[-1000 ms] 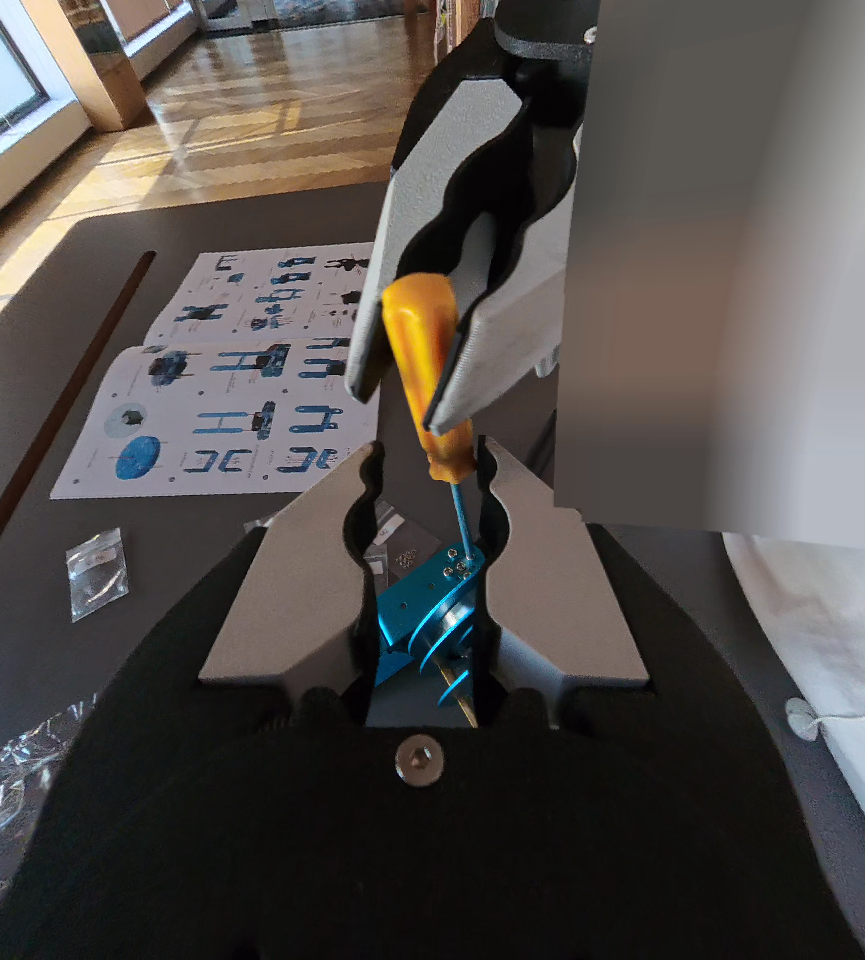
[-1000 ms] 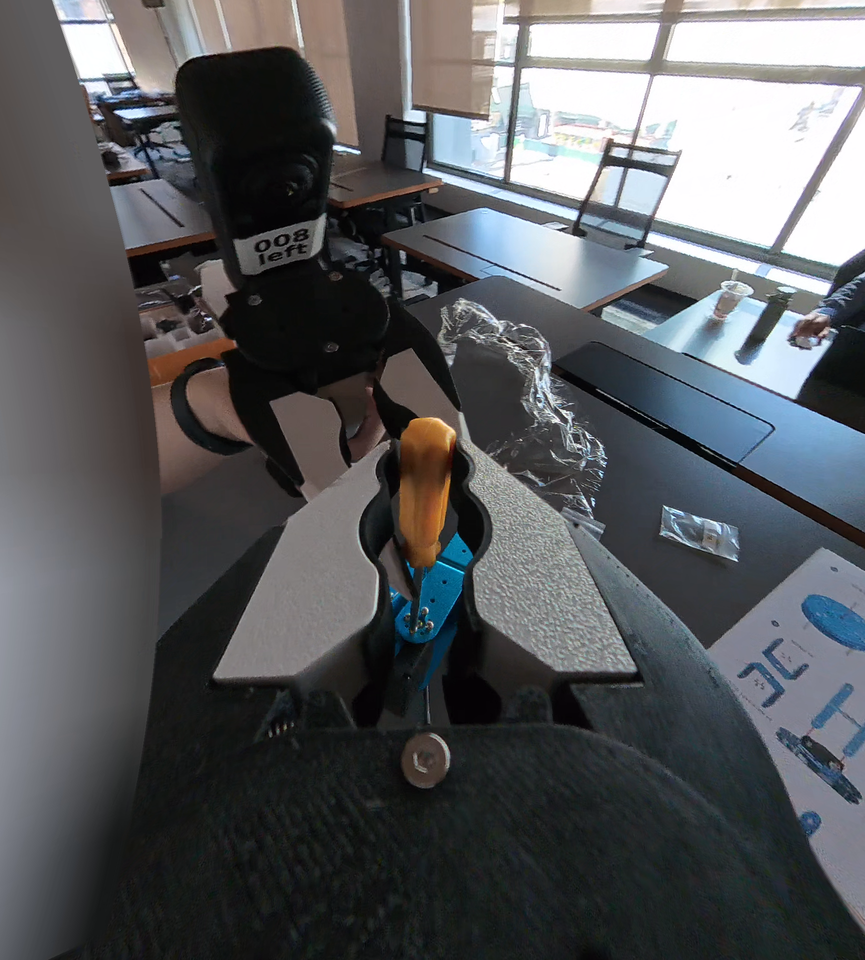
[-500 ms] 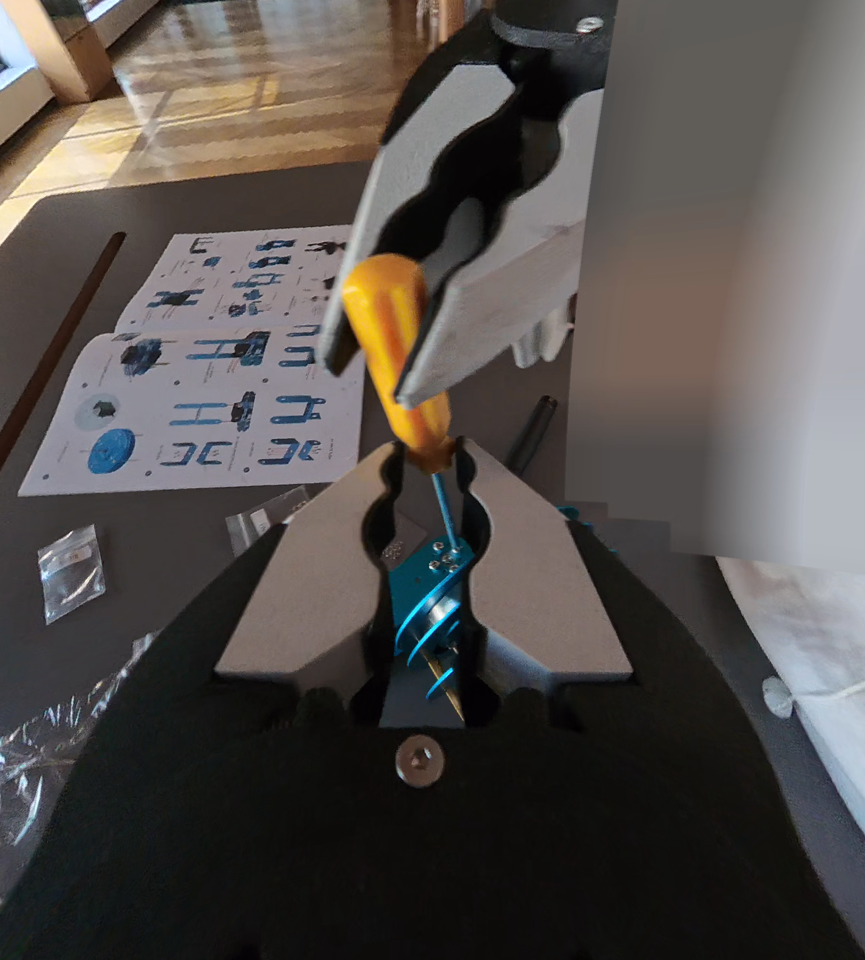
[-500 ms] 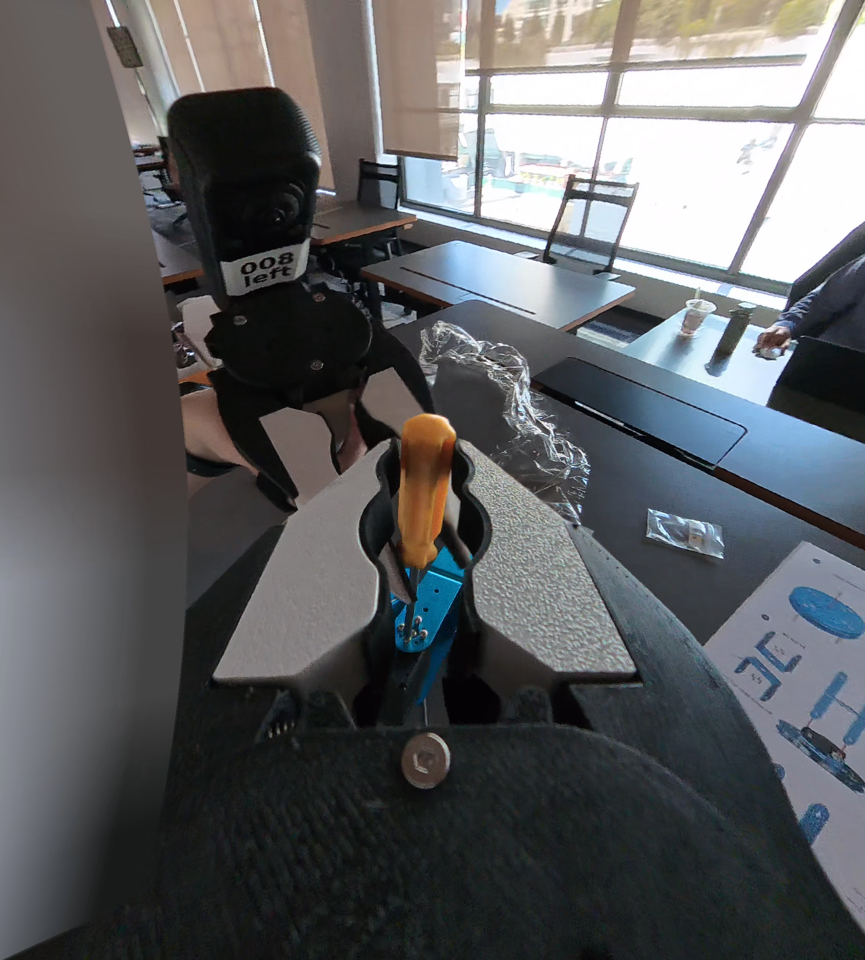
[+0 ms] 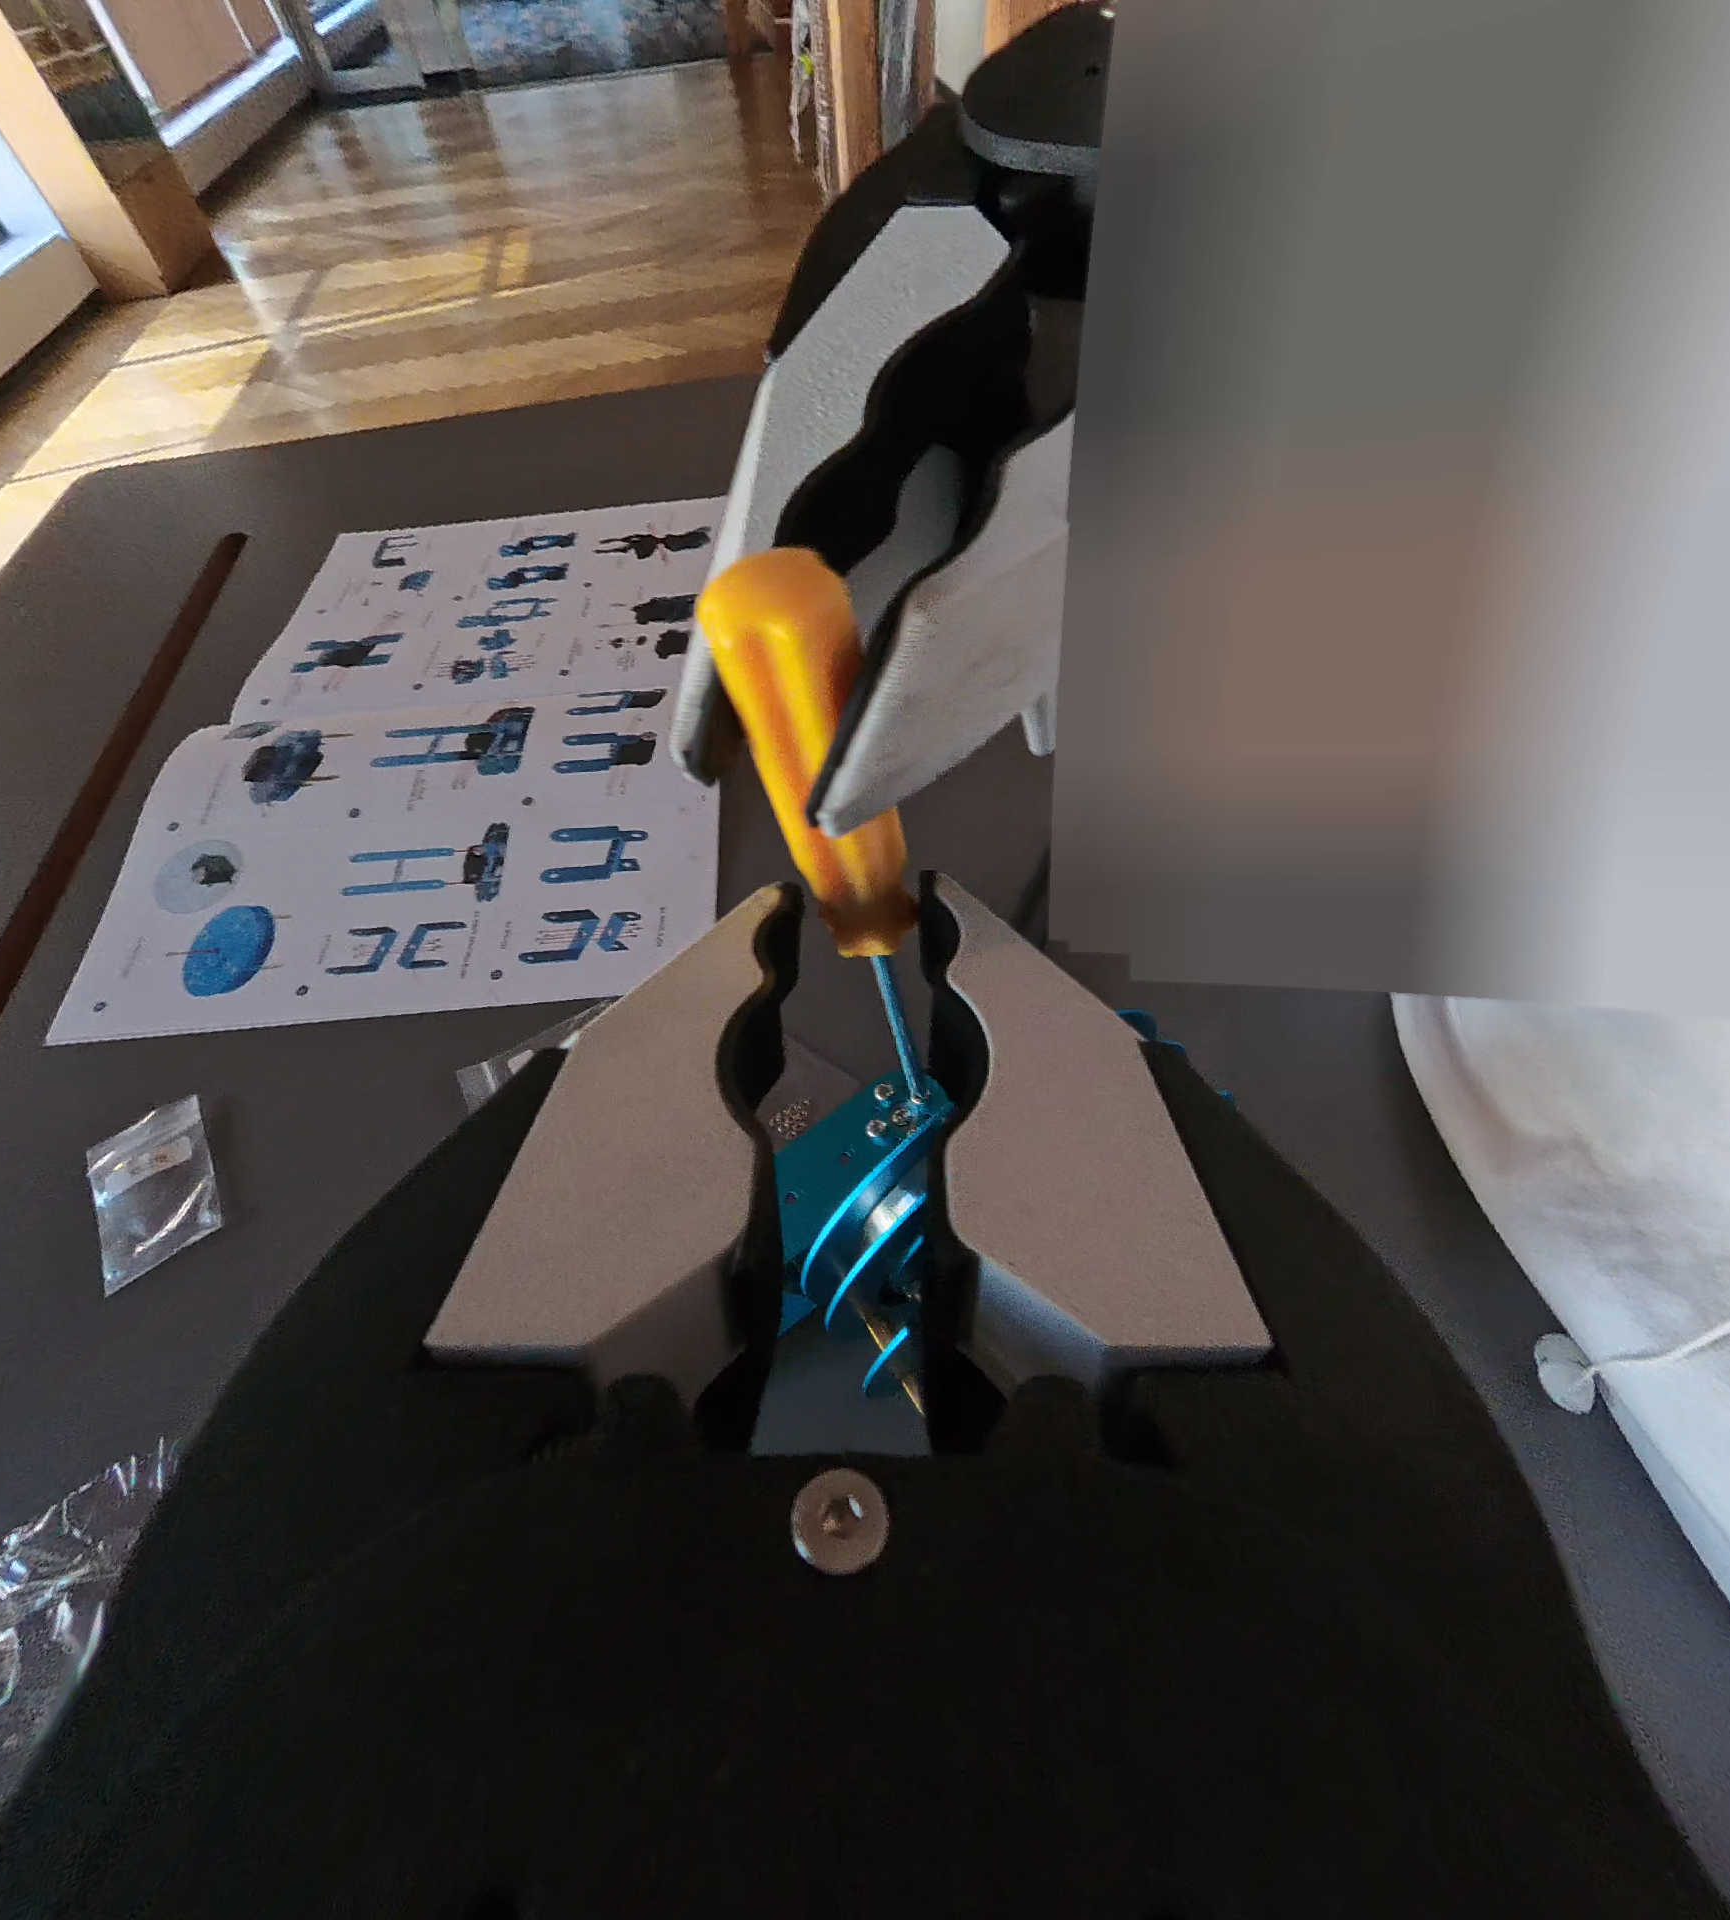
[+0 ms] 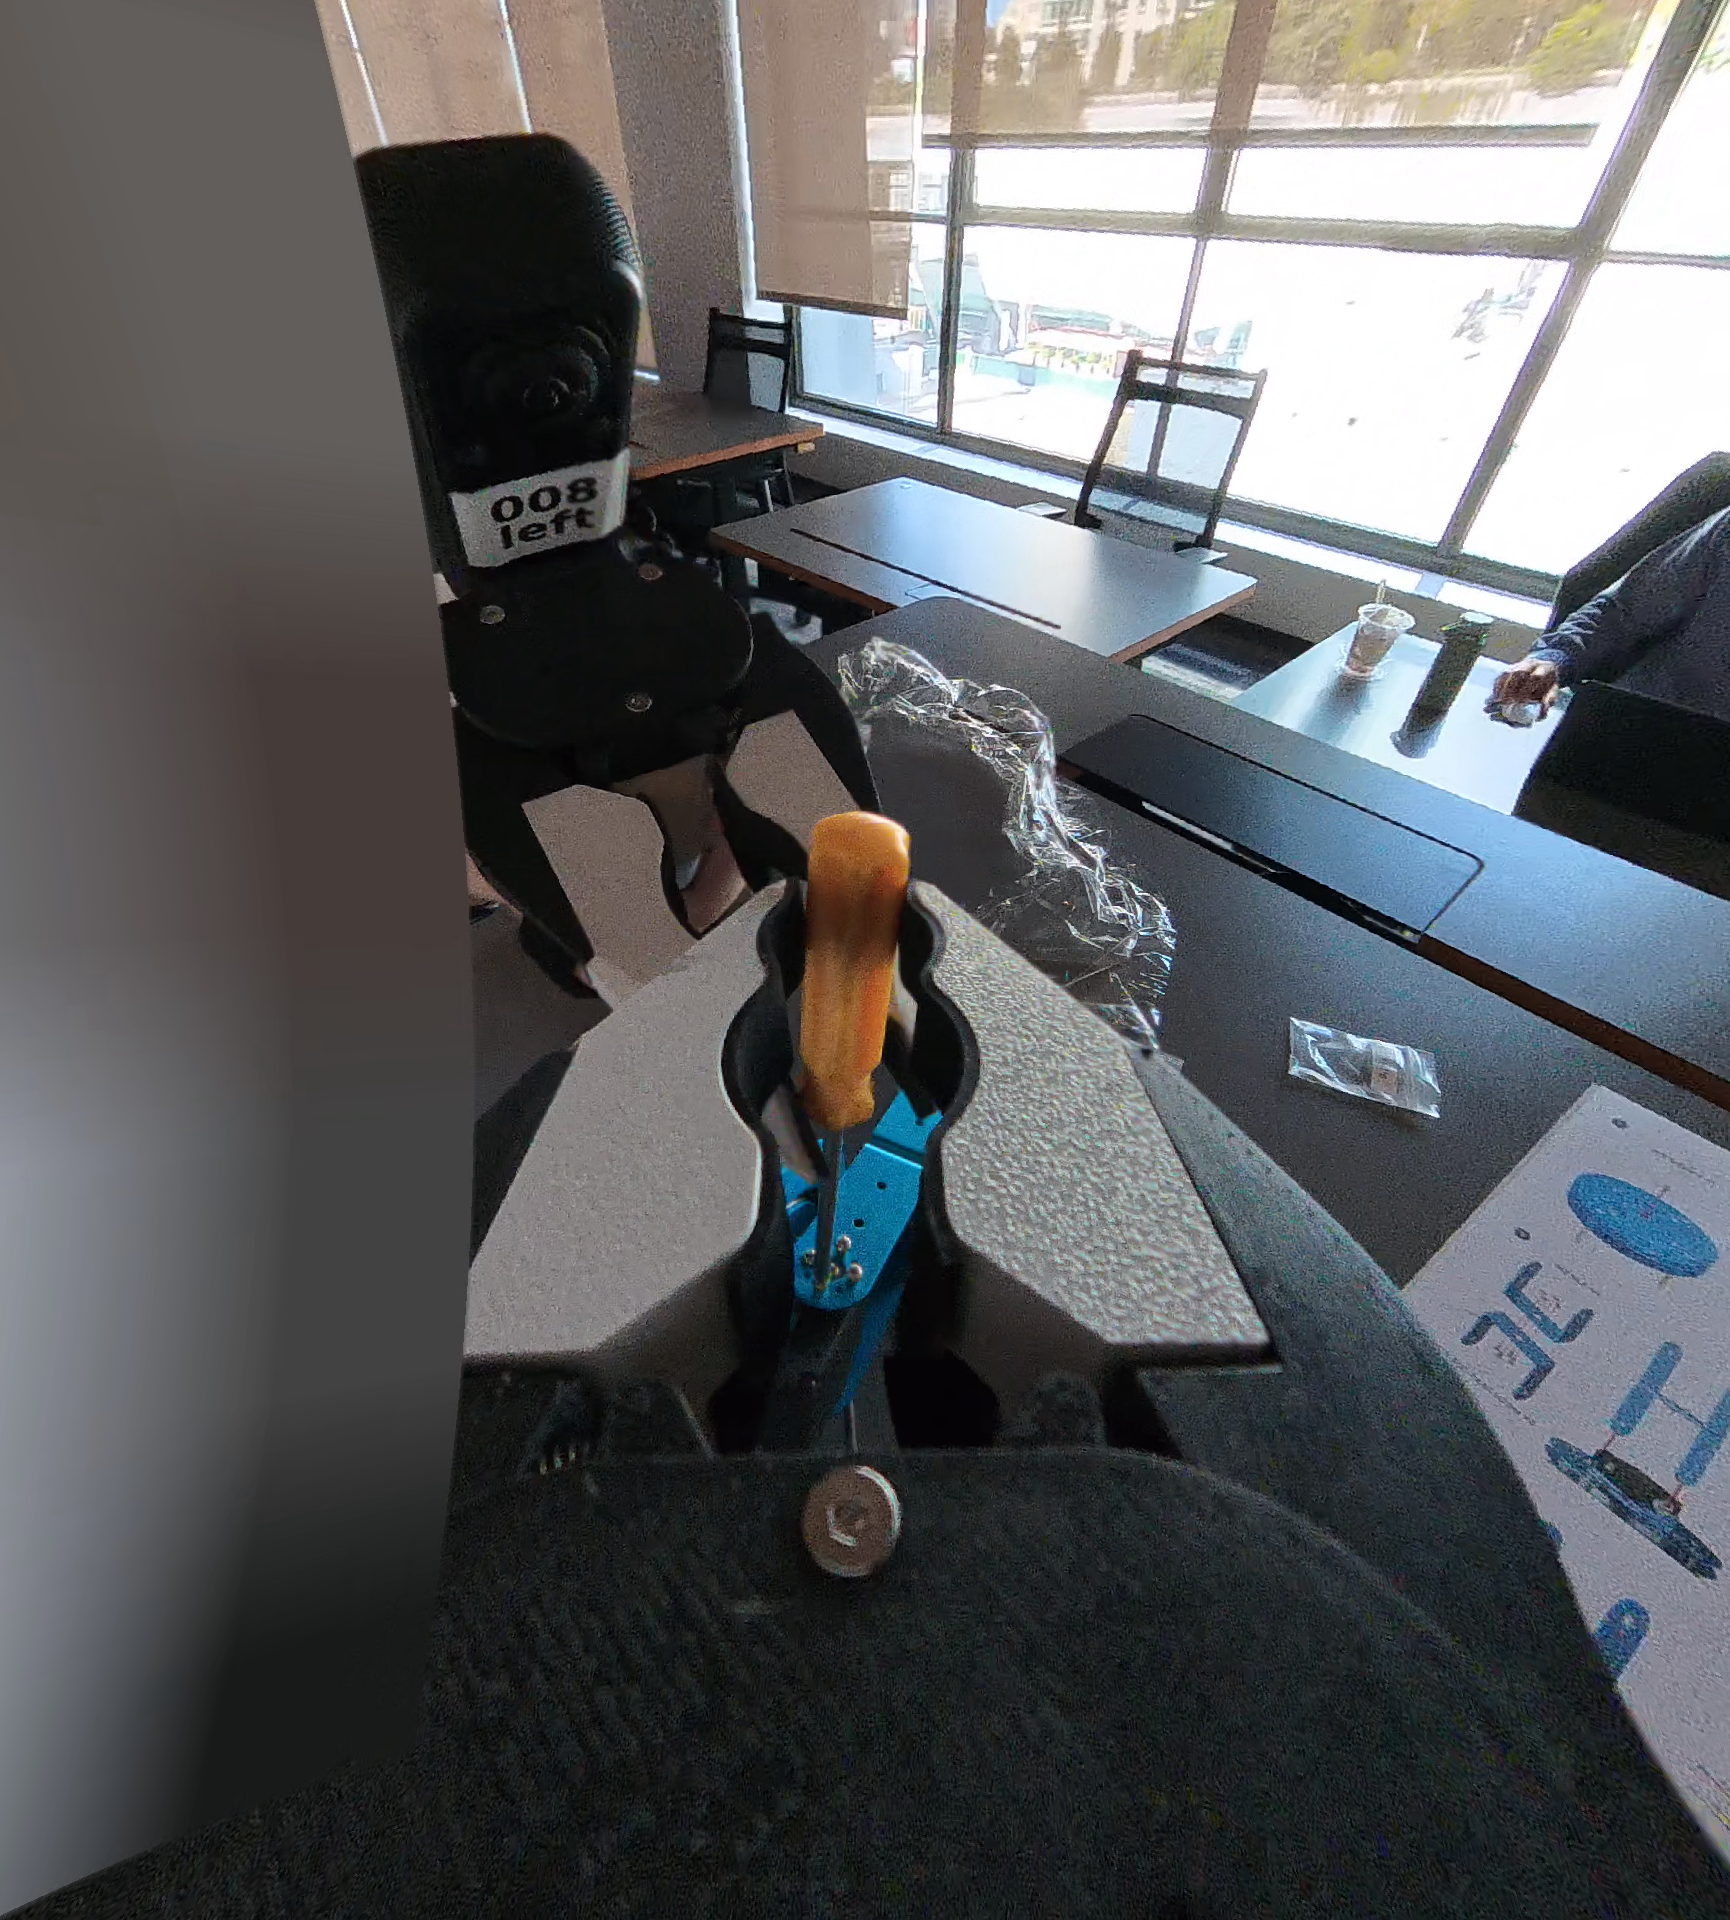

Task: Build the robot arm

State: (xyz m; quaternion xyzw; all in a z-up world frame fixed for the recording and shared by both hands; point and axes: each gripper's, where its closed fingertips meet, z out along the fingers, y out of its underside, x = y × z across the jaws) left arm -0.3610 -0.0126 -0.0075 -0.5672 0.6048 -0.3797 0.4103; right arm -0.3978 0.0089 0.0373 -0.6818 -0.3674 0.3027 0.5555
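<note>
Dark tabletop [image 5: 341,1122] carries a booklet [image 5: 404,821] — left gripper [image 5: 856,914] clamps a blue metal part [image 5: 856,1174]; right gripper [image 6: 845,940] grasps an orange screwdriver [image 6: 845,977], tip on its screws.

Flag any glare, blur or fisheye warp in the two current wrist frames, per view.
Left wrist view: sun glare on the wood floor, screwdriver and blue metal part sharp, a smooth masking patch at right. Right wrist view: windows blown out, foreground dim, window frames bowed by the lens, a masking patch at left, screwdriver handle in focus.
</note>
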